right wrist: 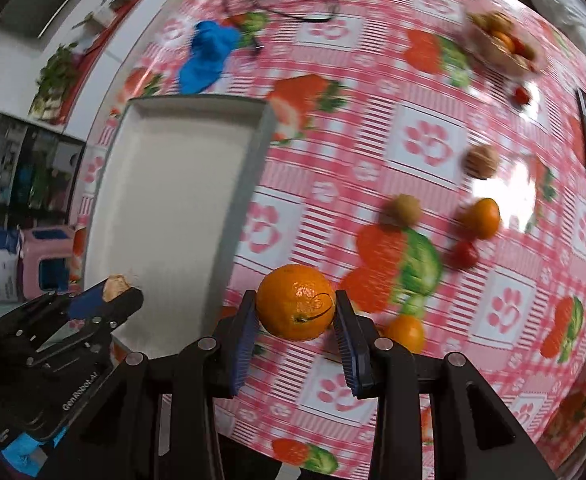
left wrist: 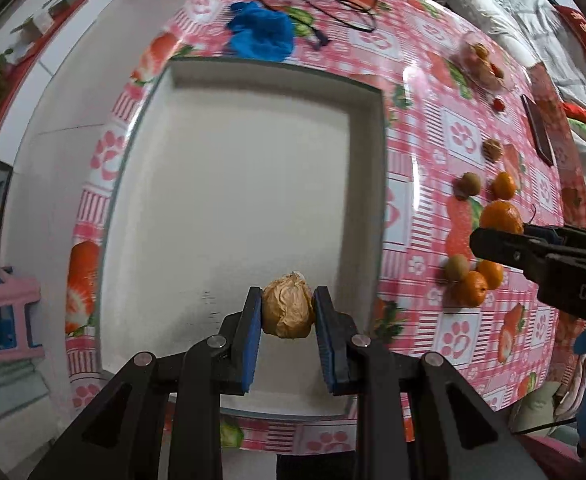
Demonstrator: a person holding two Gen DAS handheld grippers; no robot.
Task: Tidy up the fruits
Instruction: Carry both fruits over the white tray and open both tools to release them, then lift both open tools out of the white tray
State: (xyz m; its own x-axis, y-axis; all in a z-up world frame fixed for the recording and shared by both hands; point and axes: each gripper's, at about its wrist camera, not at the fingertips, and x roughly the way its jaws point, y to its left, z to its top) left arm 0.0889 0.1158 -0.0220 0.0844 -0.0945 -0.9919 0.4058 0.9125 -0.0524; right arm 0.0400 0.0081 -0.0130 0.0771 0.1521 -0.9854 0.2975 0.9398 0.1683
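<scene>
Two carried fruits: one in each gripper, both pointing down over the table; each line below names what could go wrong from here, left to right.

Tray [left wrist: 369, 128]: white, shallow-walled and empty, sitting near the left edge of the pink checked tablecloth [right wrist: 433, 148]; if a fruit is let go from high up, it would likely roll across the bare floor.

Left gripper [left wrist: 287, 312]: clenched on a wrinkled tan walnut [left wrist: 287, 312], hanging over the near part of the tray. The shell is hard and uneven, so the blue pads [left wrist: 253, 320] grip on little contact; a sideways jolt could twist it loose.

Right gripper [right wrist: 296, 304]: grasping a mandarin [right wrist: 296, 302] between its pads, above the cloth just right of the tray's wall. Carried across too low, the fruit could clip that wall and push the tray toward the table edge. Squeezing harder would probably bruise the soft peel.

Two grippers together: the left one shows close by in the right wrist view, so both heading for the same spot in the tray risks a knock between them.

Loose fruits [right wrist: 481, 218]: oranges, kiwis and another walnut lie scattered farther right; a passing sweep of the gripper could send them rolling.
</scene>
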